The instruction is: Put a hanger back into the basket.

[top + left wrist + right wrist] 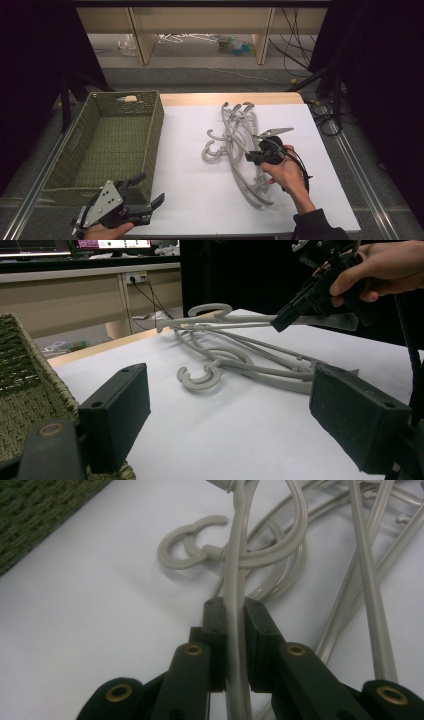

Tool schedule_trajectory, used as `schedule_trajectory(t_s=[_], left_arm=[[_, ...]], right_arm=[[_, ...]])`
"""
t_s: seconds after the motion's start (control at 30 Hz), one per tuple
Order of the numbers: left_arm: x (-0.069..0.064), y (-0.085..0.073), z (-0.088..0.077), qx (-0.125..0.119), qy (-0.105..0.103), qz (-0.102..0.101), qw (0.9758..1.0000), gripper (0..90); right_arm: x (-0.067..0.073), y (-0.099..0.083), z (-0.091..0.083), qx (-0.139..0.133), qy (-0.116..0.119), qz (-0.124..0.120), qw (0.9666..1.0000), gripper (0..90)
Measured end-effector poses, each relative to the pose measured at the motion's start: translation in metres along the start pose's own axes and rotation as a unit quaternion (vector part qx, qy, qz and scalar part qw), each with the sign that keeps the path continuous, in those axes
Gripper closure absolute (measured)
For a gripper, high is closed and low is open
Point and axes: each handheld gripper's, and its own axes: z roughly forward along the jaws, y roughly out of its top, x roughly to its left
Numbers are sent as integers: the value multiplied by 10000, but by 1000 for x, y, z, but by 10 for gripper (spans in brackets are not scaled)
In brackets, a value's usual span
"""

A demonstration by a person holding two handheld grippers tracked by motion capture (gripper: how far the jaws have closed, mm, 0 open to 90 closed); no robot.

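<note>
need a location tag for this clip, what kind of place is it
Probably a lab or workshop set up for recording, not a home. A white-topped table stands between dark curtains, cables trail over the floor, and lit monitors sit on a desk behind.

Light falls from above onto the white table top point(200, 190), which is bright and even, while the room around it sinks into near black. Shadows under the grey hangers point(240, 150) are soft and short. The high view is grainy and slightly soft. Beside the table top, the black jaws in both gripper views blur at close range.
</note>
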Motion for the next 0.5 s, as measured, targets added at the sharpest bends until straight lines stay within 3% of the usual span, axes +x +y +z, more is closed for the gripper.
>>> schedule_trajectory(t_s=[0.07, 0.1, 0.17, 0.23, 0.33, 0.43, 0.5], left_arm=[[0, 0, 0, 11, 12, -14, 10000, 161], [0, 0, 1, 23, 17, 17, 10000, 161], [0, 0, 1, 16, 12, 14, 10000, 162], [-2, 1, 2, -14, 23, 18, 10000, 167], [-9, 3, 6, 115, 66, 39, 9999, 183], [-15, 5, 16, 328, 100, 192, 9992, 225], [-17, 7, 24, 377, -31, 250, 9990, 249]], right_arm=[[-1, 0, -3, -36, 81, -79, 9999, 817], [1, 1, -6, 27, 166, -1, 9999, 817], [3, 0, -9, -115, 295, -42, 9995, 818], [5, -2, -14, -43, 480, -117, 9988, 817], [8, -5, -20, 84, 856, -260, 9960, 817], [11, -12, -24, -6, 1196, -293, 9924, 817], [13, -18, -29, -21, 1374, -339, 9899, 817]])
